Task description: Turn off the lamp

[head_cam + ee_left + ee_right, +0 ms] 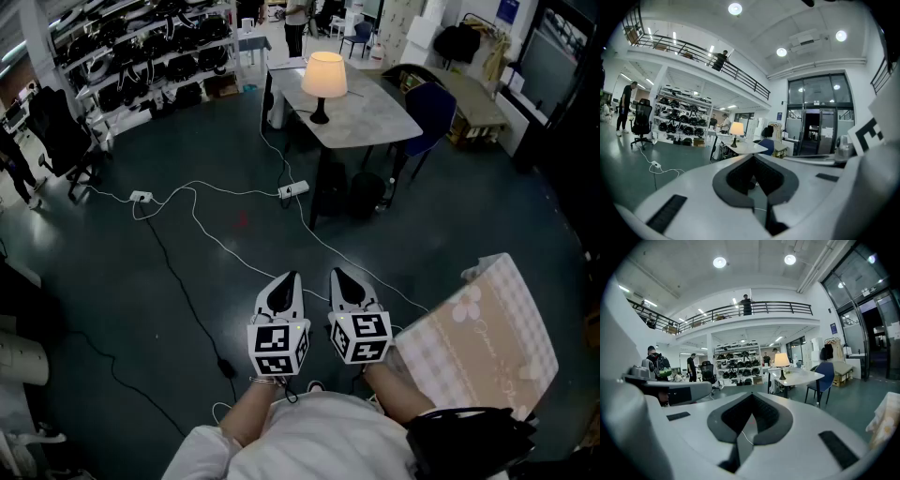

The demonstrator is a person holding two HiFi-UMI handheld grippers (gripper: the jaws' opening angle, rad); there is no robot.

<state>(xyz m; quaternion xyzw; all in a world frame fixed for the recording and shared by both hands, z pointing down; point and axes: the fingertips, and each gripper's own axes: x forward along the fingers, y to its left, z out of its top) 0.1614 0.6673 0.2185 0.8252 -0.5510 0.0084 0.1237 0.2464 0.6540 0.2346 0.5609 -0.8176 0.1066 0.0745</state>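
Observation:
The lamp (323, 79), lit, with a cream shade and a dark base, stands on a grey table (370, 120) far ahead across the floor. It shows small in the left gripper view as the lamp (736, 129) and in the right gripper view as the lamp (782, 361). My left gripper (285, 284) and right gripper (343, 280) are held side by side close to my body, well short of the table. Both point toward it. The left gripper (753, 159) and the right gripper (750, 398) are shut with nothing between the jaws.
White cables and a power strip (293, 189) cross the dark floor between me and the table. A blue chair (430, 107) and black bags (367, 193) sit by the table. Shelves of helmets (150, 52) line the back left. A checked bag (483, 328) hangs at my right.

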